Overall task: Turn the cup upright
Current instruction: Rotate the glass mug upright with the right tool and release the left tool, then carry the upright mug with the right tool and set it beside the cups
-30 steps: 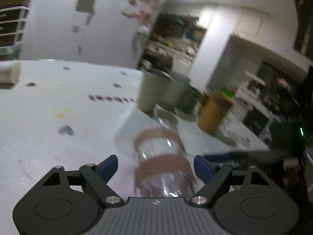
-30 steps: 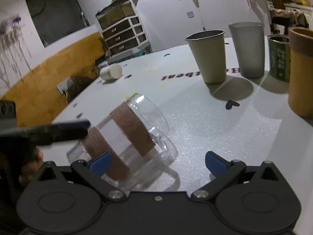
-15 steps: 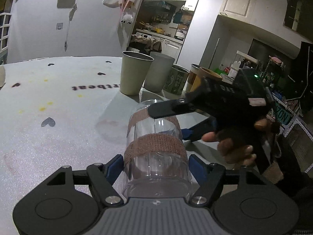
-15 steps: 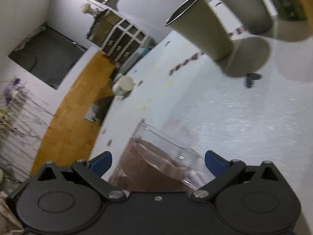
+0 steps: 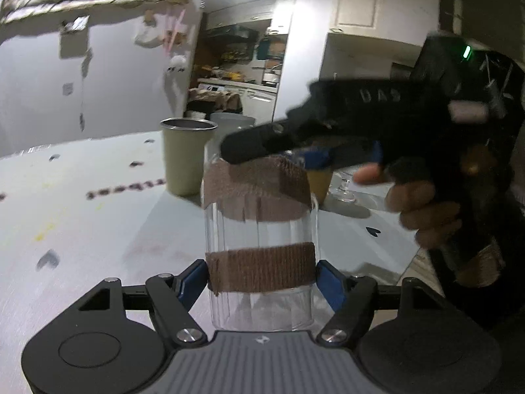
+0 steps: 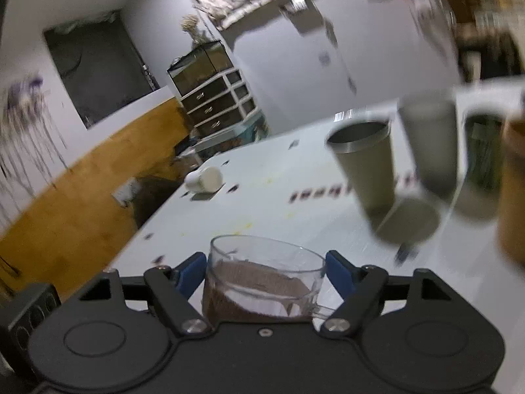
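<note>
A clear plastic cup with two brown tape bands stands upright on the white table, mouth up. My left gripper is shut on its lower brown band. My right gripper is shut around the cup's rim and upper band; it shows in the left wrist view coming in from the right at the cup's top, held by a hand.
A beige metal cup, a grey cup, a green tin and a brown cup stand behind on the table. A white cup lies on its side at the far left edge.
The cup went from lying on its side to standing upright. Both grippers closed on it, left at the lower band, right at the rim.
</note>
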Demonstrator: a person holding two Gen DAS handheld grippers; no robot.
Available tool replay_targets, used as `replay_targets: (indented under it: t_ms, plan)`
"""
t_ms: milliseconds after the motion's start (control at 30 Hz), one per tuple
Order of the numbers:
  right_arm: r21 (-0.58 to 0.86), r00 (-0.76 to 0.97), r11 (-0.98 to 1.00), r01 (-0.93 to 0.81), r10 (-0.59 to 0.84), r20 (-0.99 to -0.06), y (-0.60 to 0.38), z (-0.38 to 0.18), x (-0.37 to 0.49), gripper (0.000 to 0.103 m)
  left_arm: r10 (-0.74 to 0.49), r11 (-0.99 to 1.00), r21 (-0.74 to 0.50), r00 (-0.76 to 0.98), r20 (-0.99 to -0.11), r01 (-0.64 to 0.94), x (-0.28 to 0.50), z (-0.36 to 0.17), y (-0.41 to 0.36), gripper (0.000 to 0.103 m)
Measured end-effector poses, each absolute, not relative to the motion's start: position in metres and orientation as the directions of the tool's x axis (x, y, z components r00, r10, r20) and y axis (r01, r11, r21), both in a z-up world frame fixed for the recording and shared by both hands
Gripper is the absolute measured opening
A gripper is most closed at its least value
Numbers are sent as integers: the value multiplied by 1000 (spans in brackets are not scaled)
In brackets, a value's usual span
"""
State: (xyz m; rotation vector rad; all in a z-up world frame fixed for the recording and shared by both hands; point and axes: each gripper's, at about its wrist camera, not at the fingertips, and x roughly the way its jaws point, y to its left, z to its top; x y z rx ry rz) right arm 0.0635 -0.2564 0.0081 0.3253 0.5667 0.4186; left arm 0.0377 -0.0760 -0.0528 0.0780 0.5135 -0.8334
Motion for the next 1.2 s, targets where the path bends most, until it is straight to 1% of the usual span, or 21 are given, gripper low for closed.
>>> replay_targets:
  t_ms: [167,267,333,367,467,667,867,1000,1133,1200]
  plan:
    - [215,830,943,-256,328,-451,-253,25,54,79,-679,659,-43,569,-463,751,52,-60,-113,72]
    - [161,842,954,-252,299,-450,-256,28,51,79,-668,652,-11,567,-482,758,68,-67,-137,71]
    - [119,851,963,-241,269,-452,-256,27,50,79,-659,647,40,585,-473,761,74,-69,-151,71]
    - [82,861,972,-222,235,-450,-256,26,52,79,-659,643,51,585,-472,764,77,-69,-158,71]
    - [-2,882,988,-156,138,-450,-260,18,61,78,-660,645,26,574,-484,764,88,-68,-171,71]
    - [-18,890,993,-120,99,-445,-273,11,84,77,-641,655,51,591,-489,754,114,-68,-192,71]
    - [-25,905,998,-49,34,-424,-281,7,115,77,-627,700,-26,597,-500,714,145,-70,-202,71]
    - [-24,908,999,-24,11,-419,-283,5,128,77,-601,729,-27,620,-503,684,151,-71,-205,71]
    - [-30,915,999,-12,-1,-403,-283,3,133,77,-598,745,-54,629,-496,665,152,-68,-199,80]
    - [-28,917,999,-16,3,-398,-284,2,132,77,-607,743,-67,627,-488,666,148,-65,-196,81]
